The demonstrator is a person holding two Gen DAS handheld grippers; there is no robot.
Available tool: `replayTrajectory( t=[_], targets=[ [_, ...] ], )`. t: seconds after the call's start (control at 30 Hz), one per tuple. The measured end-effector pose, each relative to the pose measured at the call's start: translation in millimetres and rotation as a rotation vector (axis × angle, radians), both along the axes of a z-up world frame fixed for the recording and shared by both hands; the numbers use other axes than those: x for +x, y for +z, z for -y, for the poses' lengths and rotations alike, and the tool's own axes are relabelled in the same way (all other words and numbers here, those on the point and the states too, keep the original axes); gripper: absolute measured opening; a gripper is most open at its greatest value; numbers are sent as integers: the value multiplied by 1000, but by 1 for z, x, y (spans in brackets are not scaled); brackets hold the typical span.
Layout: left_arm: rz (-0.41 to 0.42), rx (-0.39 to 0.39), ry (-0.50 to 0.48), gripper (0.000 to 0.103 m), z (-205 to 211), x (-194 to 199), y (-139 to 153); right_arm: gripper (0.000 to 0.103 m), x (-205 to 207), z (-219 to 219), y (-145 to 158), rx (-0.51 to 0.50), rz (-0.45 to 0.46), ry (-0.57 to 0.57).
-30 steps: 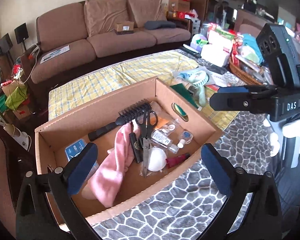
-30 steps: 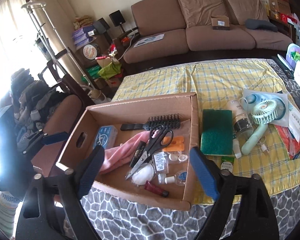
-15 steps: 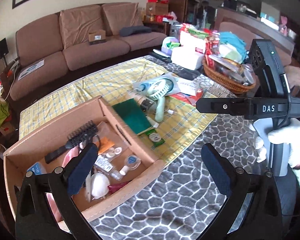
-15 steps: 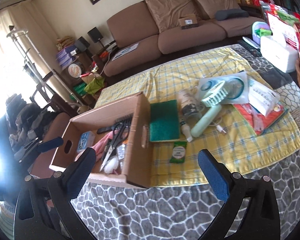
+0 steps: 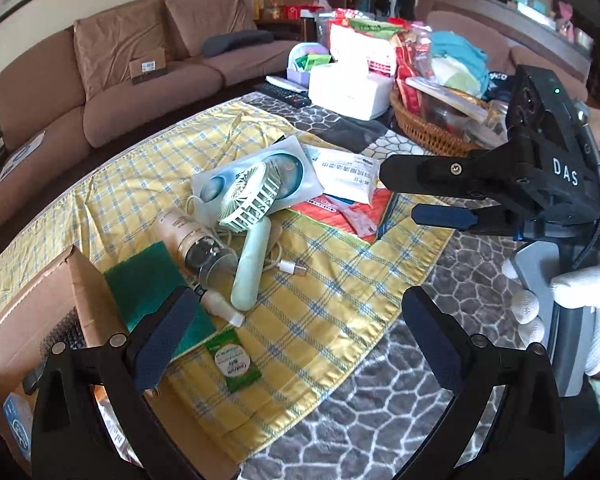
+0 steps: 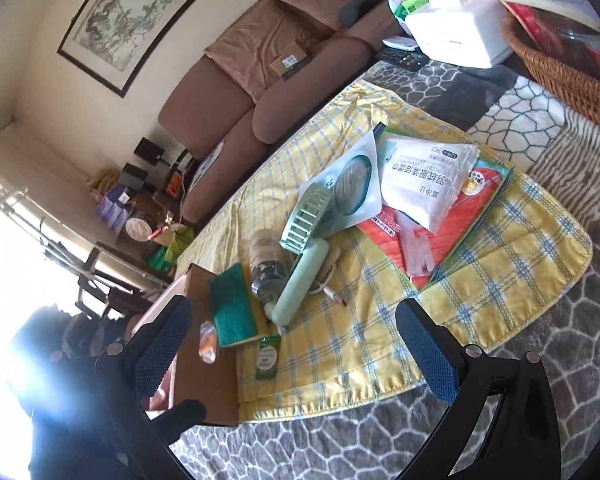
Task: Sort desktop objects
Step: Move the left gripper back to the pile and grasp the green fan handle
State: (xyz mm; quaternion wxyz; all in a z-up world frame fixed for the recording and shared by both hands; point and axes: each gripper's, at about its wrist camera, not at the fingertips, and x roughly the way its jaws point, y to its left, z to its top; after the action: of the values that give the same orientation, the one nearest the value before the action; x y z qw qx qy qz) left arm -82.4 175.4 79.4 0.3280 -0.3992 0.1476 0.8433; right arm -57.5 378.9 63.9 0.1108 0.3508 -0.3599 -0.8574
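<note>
My left gripper (image 5: 298,338) is open and hovers low over the near edge of the yellow plaid cloth (image 5: 340,280). On the cloth lie a mint handheld fan (image 5: 256,216), a bottle (image 5: 196,244), a green sponge (image 5: 148,284), a small green packet (image 5: 232,364) and a white packet (image 5: 346,174) on a red package (image 5: 340,208). The cardboard box (image 5: 60,300) sits at the left edge. My right gripper (image 5: 398,192), held by a gloved hand, hangs open at the right, level with the red package. The right wrist view shows the right gripper (image 6: 292,348) empty above the cloth, with the fan (image 6: 300,280) and sponge (image 6: 232,304) ahead.
A wicker basket (image 5: 432,128) full of bags, a white tissue box (image 5: 348,84) and a remote (image 5: 284,94) crowd the far right of the table. A brown sofa (image 5: 100,92) runs behind. Grey patterned covering (image 5: 380,420) lies bare in front of the cloth.
Both grippers have swung right, away from over the box toward the loose items on the yellow cloth. The box has slid to the left edge of both views. Both stay open and empty.
</note>
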Motion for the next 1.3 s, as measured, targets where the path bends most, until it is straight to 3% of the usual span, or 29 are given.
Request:
replayTrajectory(
  t=[0.23,0.3,0.37,0.43,0.5,0.57,0.63,0.73,0.83,0.97,1.03,1.07,1.1,1.13,1.23,1.3],
  targets=[
    [22,-44,15,101,-19,-50,-24,103,-72,-8,-8,-109,-1,41],
    [58,-46,39,94,-20,-62,-33,102,-97,-5,-14,-111,31,57],
    [98,-80,45,90,-24,-70,-42,94,-119,1,-25,-84,96,69],
    [97,-105,22,84,-29,-73,-45,71,-135,5,-36,-81,138,75],
    [114,-117,13,79,-31,-78,-48,64,-145,9,-45,-76,163,85],
    [146,-116,17,75,-32,-84,-52,54,-150,12,-53,-105,170,95],
    [155,-119,14,75,-34,-86,-53,36,-152,14,-64,-129,202,106],
    [158,-145,-7,76,-41,-85,-55,33,-140,4,-72,-180,178,84],
    [149,-173,-36,83,-50,-81,-57,31,-122,-4,-66,-163,116,93],
    [137,-199,-89,81,-62,-75,-66,29,-88,-22,-58,-222,34,88],
    [145,-230,-129,68,-73,-70,-77,29,-72,-29,-55,-244,10,91],
    [159,-259,-143,45,-78,-68,-85,29,-65,-32,-53,-239,3,90],
    [154,-304,-144,35,-83,-65,-94,29,-58,-34,-52,-226,-5,87],
    [114,-321,-154,35,-87,-61,-97,29,-52,-35,-51,-213,-10,88],
    [134,-295,-153,28,-90,-61,-95,29,-37,-38,-50,-215,-22,87],
    [100,-318,-193,25,-93,-49,-90,29,-32,-41,-51,-238,-29,76]
  ],
)
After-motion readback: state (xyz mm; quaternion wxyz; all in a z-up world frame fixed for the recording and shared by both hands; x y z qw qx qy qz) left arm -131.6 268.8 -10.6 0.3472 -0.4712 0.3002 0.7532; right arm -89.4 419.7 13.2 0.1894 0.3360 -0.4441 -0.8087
